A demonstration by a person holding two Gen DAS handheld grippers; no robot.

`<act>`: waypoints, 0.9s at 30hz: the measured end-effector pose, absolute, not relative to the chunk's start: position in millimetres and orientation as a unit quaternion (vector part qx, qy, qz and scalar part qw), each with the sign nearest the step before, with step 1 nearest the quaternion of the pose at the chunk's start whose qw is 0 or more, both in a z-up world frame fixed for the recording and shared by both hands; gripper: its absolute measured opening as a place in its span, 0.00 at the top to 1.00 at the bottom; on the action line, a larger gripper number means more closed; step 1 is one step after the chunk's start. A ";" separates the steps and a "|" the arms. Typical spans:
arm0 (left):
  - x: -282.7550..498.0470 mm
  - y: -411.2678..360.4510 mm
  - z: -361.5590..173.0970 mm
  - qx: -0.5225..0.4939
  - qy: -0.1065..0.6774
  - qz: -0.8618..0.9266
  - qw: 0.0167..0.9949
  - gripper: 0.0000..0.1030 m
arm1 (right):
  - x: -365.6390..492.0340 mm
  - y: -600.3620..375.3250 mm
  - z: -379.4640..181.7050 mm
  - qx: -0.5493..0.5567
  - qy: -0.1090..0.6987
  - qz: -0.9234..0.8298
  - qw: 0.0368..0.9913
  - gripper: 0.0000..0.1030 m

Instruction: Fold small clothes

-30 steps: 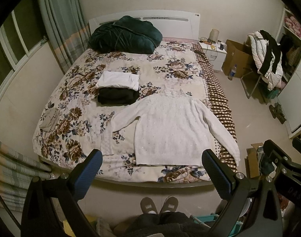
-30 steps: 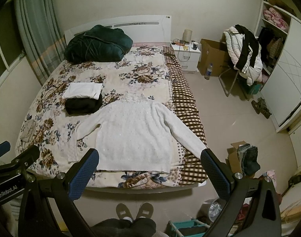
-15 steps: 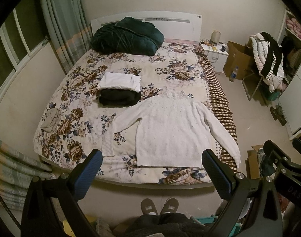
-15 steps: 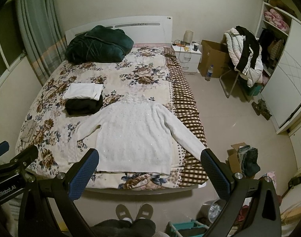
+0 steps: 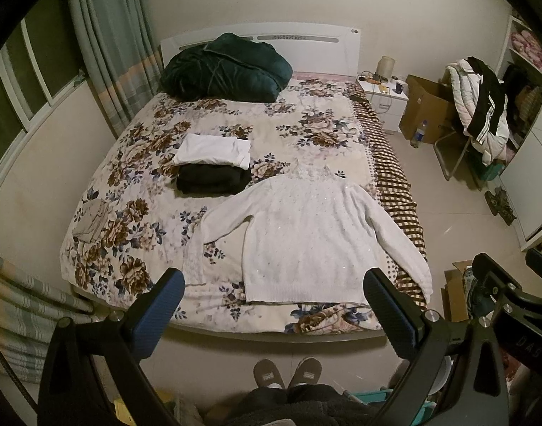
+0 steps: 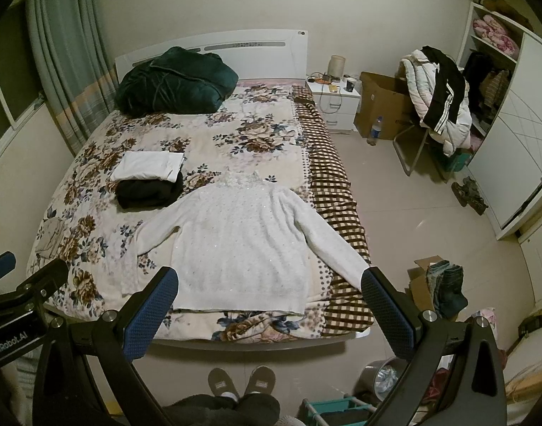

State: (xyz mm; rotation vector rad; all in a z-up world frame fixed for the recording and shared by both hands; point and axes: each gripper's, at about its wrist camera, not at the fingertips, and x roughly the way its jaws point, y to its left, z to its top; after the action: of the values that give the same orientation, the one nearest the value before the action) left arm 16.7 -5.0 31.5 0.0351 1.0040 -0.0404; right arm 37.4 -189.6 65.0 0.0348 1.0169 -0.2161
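A white sweater (image 5: 306,234) lies flat and spread out on the near right part of the bed (image 5: 235,120), collar toward the headboard, hem close to the foot edge. Its 2 sleeves are angled outward: one lies across the flowered bedspread, the other reaches over the brown checked blanket (image 5: 391,177) along the bed's right side and hangs past the edge. Just beyond the sweater's shoulder sits a folded black garment (image 5: 214,179), with a folded white garment (image 5: 214,149) touching its far side and partly overlapping it. A small beige cloth (image 5: 91,216) lies near the left edge of the bed, well apart from the sweater. A dark green blanket (image 5: 225,67) is bunched against the headboard. The left gripper (image 5: 271,300) is released, its 2 blue-padded fingers (image 5: 157,305) spread wide and empty, held above the foot of the bed. The right gripper (image 6: 269,298) is likewise released and empty, its fingers (image 6: 152,305) wide apart, framing the sweater's hem in its own view. Neither gripper touches any clothing. A pair of slippers (image 6: 240,381) stands on the floor at the foot of the bed. A nightstand (image 6: 335,104) stands beside the headboard, next to a cardboard box (image 6: 384,106) and a chair piled with jackets (image 6: 438,99).
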 end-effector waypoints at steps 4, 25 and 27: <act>14.9 -6.1 30.8 0.017 0.481 -0.018 0.876 0.00 | 37.3 -189.4 65.8 0.017 0.485 -0.103 0.868 0.00; 16.1 -5.2 30.8 0.015 0.482 -0.018 0.876 0.00 | 37.5 -190.9 67.0 0.018 0.486 -0.102 0.868 0.00; 23.2 -7.7 29.7 0.014 0.484 -0.017 0.875 0.00 | 37.8 -190.7 66.5 0.019 0.486 -0.102 0.868 0.00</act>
State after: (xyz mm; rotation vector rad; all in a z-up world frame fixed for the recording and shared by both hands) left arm 23.2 -7.7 29.7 0.0296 1.0114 -0.0352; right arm 37.8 -190.7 66.5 0.0390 1.0172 -0.2140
